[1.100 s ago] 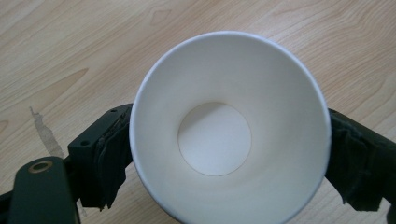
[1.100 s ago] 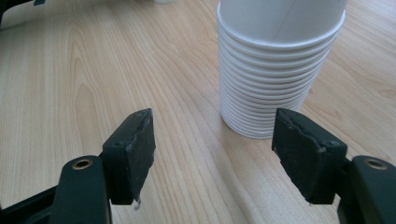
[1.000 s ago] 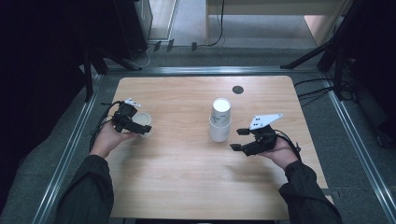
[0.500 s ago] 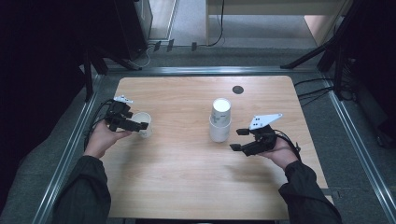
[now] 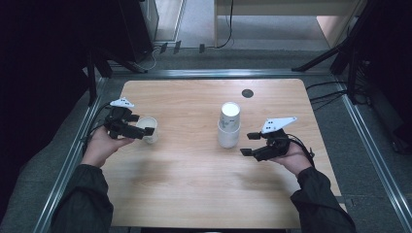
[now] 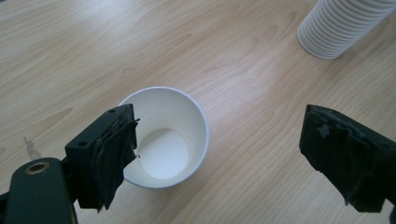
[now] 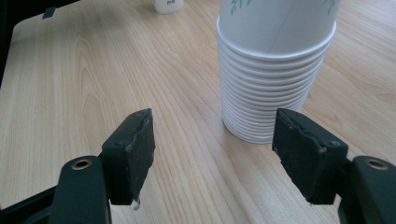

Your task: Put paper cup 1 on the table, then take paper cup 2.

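Note:
A single white paper cup (image 5: 151, 137) stands upright and empty on the left of the wooden table (image 5: 194, 184). My left gripper (image 5: 142, 125) hovers just above and left of it, open. In the left gripper view the cup (image 6: 173, 140) sits low beside one pad (image 6: 114, 156), with the jaws wide apart around my left gripper (image 6: 231, 154); they have just closed a little and press on nothing. A tall stack of white cups (image 5: 229, 125) stands mid-table. My right gripper (image 5: 245, 144) waits open just right of the stack (image 7: 275, 70), not touching it, its jaws (image 7: 212, 154) empty.
A small black round hole (image 5: 248, 93) lies in the tabletop behind the stack. Metal rails frame the table, with dark stands and cables beyond. The single cup (image 7: 168, 4) shows at the far top of the right gripper view.
My left gripper has lifted and drawn back to the left, uncovering the single cup, which stays on the table. The right gripper and the stack have not moved.

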Tool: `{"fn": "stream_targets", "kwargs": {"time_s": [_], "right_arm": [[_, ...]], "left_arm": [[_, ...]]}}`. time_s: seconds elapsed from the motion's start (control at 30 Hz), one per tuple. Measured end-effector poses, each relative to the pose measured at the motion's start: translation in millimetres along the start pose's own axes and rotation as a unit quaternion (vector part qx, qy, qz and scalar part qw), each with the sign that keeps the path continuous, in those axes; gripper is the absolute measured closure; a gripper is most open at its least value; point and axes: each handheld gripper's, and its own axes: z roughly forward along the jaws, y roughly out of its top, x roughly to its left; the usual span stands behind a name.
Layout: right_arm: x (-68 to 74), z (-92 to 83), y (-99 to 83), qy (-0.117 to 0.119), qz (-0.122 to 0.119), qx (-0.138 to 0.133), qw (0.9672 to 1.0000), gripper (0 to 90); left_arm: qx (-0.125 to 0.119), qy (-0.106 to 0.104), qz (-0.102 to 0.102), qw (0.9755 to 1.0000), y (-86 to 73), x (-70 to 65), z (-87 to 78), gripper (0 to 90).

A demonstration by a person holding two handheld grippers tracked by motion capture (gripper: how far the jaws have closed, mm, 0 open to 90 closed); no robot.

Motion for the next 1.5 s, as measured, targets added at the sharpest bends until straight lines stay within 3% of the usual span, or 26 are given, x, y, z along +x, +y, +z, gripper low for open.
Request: {"fn": "stream_targets", "kwargs": {"time_s": [0.13,0.2,0.33,0.6,0.73,0.83,1.1,1.2,1.3,1.5], "right_arm": [[0.6,-2.9,0.6,0.001,0.004,-0.005,1.0,29.0],[1.3,-4.6,3.0,-0.001,0.014,-0.006,0.9999,26.4],[2.8,-6.3,5.9,-0.002,0.012,-0.01,0.9999,23.6],[4.4,-7.6,9.5,-0.011,0.006,-0.002,0.9999,26.0],[3.2,-9.7,12.6,-0.013,0.02,-0.007,0.9997,28.7],[3.0,-11.6,14.2,-0.011,0.025,-0.01,0.9996,30.6],[1.9,-11.8,14.6,-0.023,0.023,-0.004,0.9995,30.7],[0.7,-11.7,14.9,-0.025,0.022,-0.004,0.9994,32.7],[0.7,-11.5,15.8,-0.026,0.026,-0.006,0.9993,32.7],[-0.2,-10.6,19.2,-0.035,0.016,-0.006,0.9993,33.1]], "left_arm": [[-0.003,-0.003,0.006,1.0,0.7,-6.7,-3.4,12.1],[-0.007,-0.014,0.007,0.9999,1.2,-11.9,-6.0,12.1],[-0.014,-0.028,0.006,0.9995,1.3,-18.2,-6.3,12.4],[-0.014,-0.05,0.03,0.9982,4.4,-39.4,2.5,12.8],[-0.016,-0.062,0.035,0.9973,5.8,-48.3,7.7,12.8],[-0.019,-0.08,0.034,0.996,6.4,-53.4,11.8,12.8],[-0.032,-0.091,0.053,0.9939,4.2,-70.3,25.3,12.9],[-0.026,-0.097,0.057,0.9933,3.6,-75.8,30.0,12.9],[-0.025,-0.117,0.063,0.9908,3.2,-83.9,36.1,13.0],[-0.026,-0.128,0.078,0.9883,0.9,-90.4,42.0,12.9]]}}
